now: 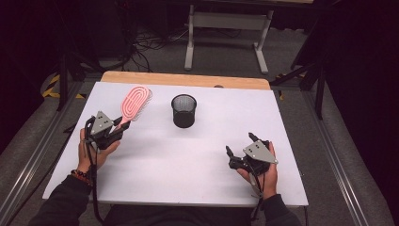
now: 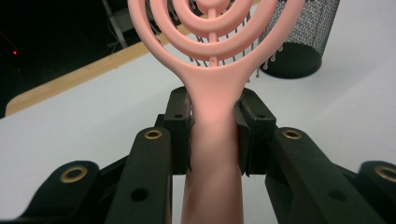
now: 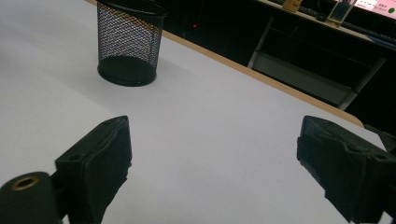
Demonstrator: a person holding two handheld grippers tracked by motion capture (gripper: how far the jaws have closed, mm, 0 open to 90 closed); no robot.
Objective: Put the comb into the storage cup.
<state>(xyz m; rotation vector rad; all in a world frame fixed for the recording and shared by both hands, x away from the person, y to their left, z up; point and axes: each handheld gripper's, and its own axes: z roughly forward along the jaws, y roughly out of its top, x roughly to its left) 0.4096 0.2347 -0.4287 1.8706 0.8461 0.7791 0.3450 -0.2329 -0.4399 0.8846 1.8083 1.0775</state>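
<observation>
Gripper-held pink hairbrush [image 2: 212, 121]; mesh cup [image 1: 183, 110] empty

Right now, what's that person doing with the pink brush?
A person sits at a white table with a tool in each hand. The left tool is clamped on the handle of a pink hairbrush, holding it up near a black mesh cup that stands upright on the table. The right tool is open with nothing between its jaws, off to the side.
</observation>
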